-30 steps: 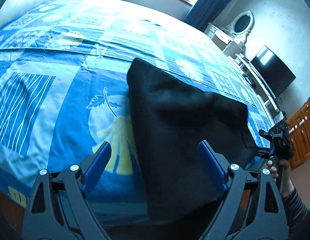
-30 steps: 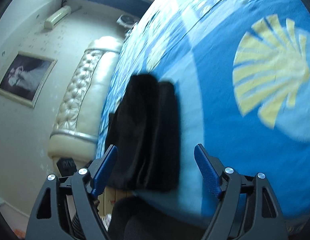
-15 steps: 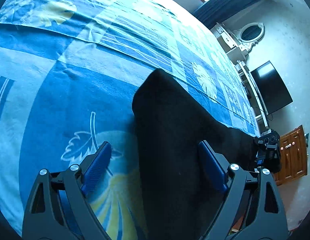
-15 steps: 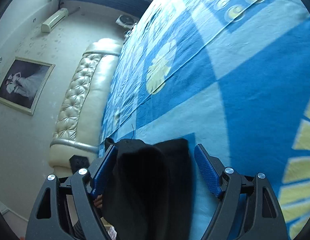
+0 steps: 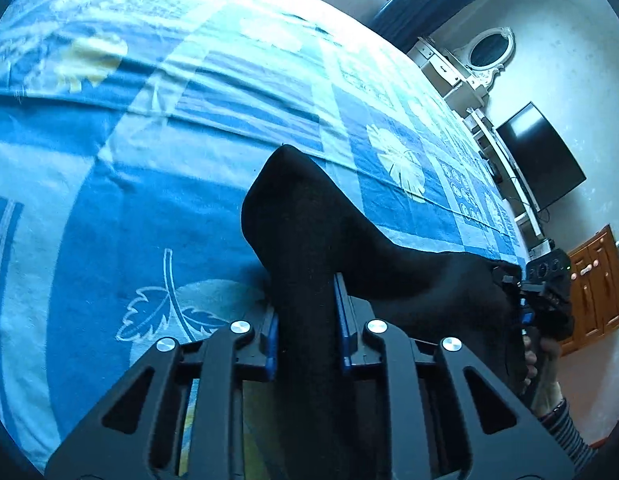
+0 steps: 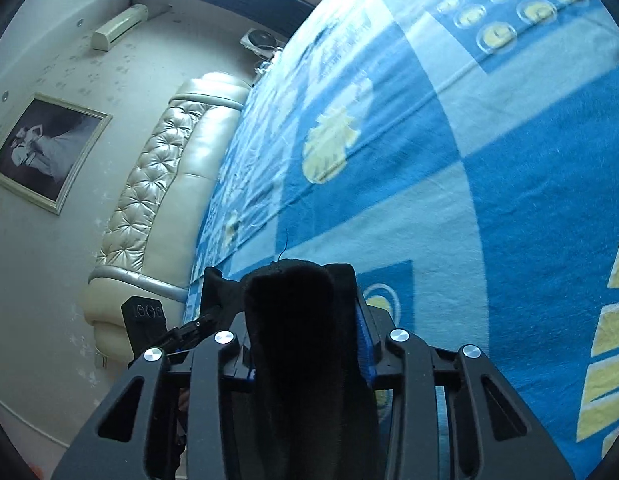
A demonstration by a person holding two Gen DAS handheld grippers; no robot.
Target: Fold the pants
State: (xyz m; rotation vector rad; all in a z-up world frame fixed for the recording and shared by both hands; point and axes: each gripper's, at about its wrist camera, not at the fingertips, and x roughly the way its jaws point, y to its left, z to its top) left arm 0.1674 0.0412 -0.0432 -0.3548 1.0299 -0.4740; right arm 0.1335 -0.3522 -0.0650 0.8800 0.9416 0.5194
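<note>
The black pants (image 5: pixel 309 248) lie on the blue patterned bedspread (image 5: pixel 149 168) near its front edge. My left gripper (image 5: pixel 305 320) is shut on one end of the pants, with black cloth bunched between its blue pads. My right gripper (image 6: pixel 305 312) is shut on the other end of the pants (image 6: pixel 293 304). The right gripper also shows in the left wrist view (image 5: pixel 545 300) at the far right, with the cloth stretched between the two. The left gripper shows in the right wrist view (image 6: pixel 177 328) at the lower left.
A padded cream headboard (image 6: pixel 161 184) and a framed picture (image 6: pixel 41 152) are at the left. A dresser with an oval mirror (image 5: pixel 485 48), a black TV (image 5: pixel 541 156) and a wooden cabinet (image 5: pixel 597 280) stand beyond the bed's right side.
Both grippers have moved in over the ends of the pants and have closed on the cloth. A second ago both were open.
</note>
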